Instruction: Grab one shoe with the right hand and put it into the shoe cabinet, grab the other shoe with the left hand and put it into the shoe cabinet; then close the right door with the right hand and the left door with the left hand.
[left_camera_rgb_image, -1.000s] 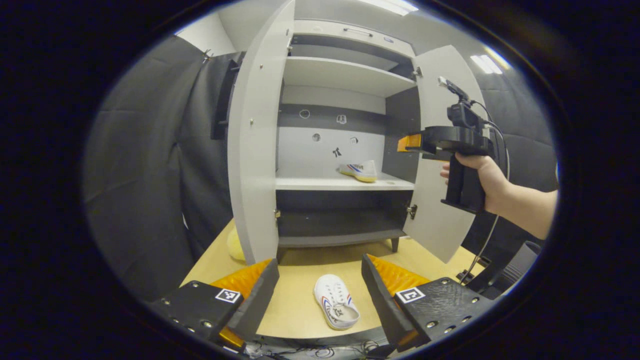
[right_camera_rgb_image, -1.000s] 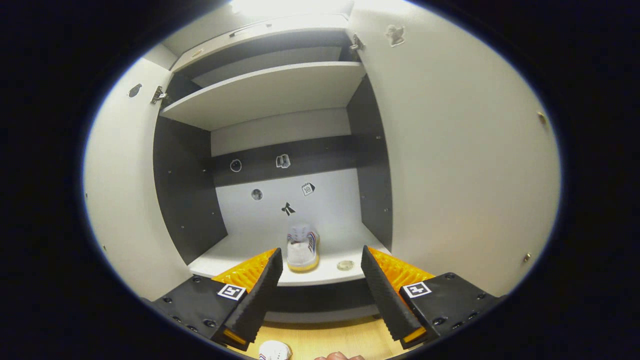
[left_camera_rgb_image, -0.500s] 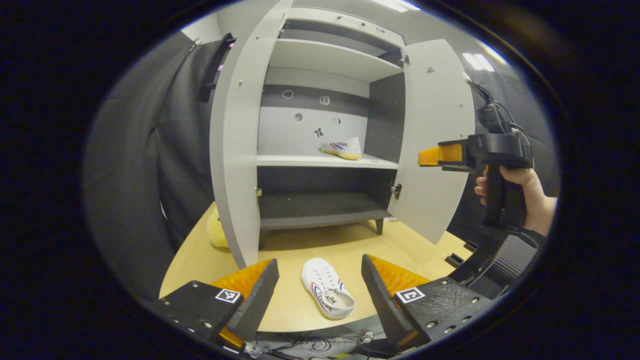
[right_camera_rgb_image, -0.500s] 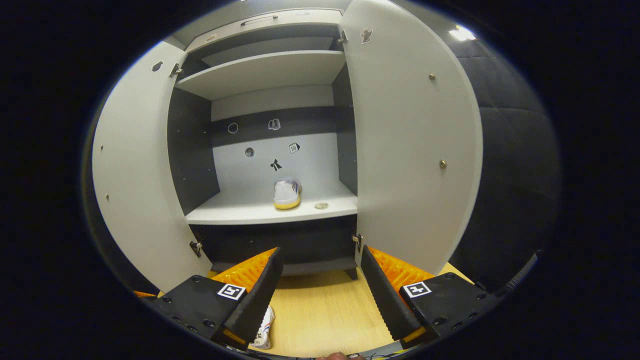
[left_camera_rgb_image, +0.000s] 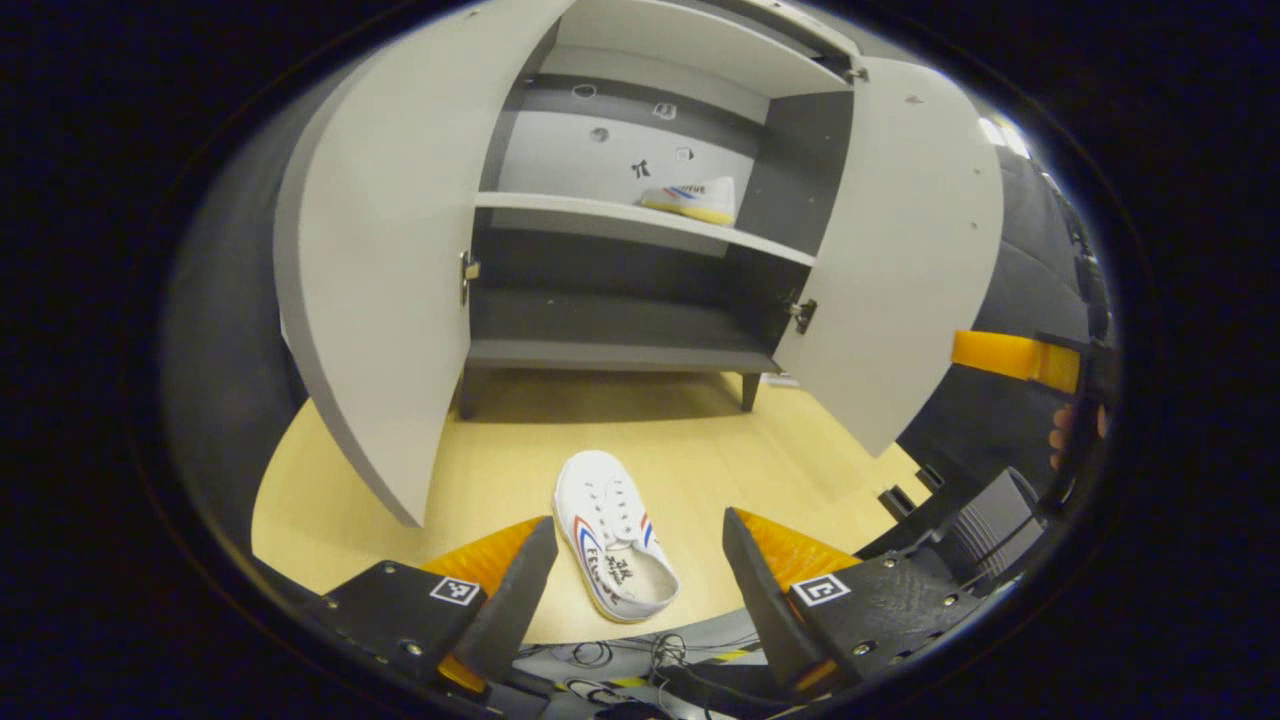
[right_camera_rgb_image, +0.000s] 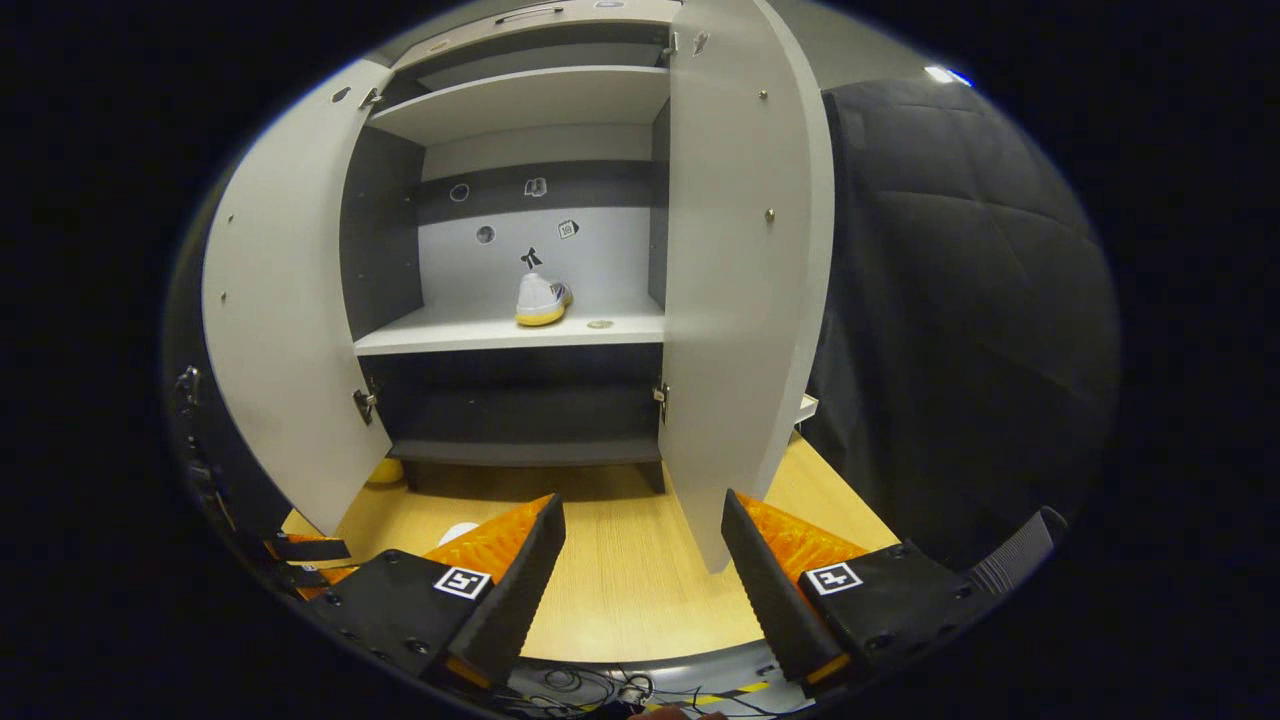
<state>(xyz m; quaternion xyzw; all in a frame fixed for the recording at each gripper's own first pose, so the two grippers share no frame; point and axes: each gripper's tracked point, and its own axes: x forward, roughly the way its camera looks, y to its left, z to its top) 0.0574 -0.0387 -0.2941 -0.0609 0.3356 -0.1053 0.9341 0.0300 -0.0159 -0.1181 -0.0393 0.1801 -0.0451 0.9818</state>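
The left gripper (left_camera_rgb_image: 635, 565), jaws wide and empty, hung above the second shoe (left_camera_rgb_image: 612, 535) on the wooden table (left_camera_rgb_image: 330, 480). One shoe (right_camera_rgb_image: 541, 299) sat shelved in the cabinet (right_camera_rgb_image: 510, 335); the right gripper (right_camera_rgb_image: 640, 560) was spread, holding nothing. A clean pickup likely meant straddling the shoe's midsection before closing.

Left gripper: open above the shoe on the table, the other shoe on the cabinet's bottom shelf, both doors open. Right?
Not quite. The other shoe lies on the middle shelf, not the bottom one, as the left gripper view shows. The rest holds.
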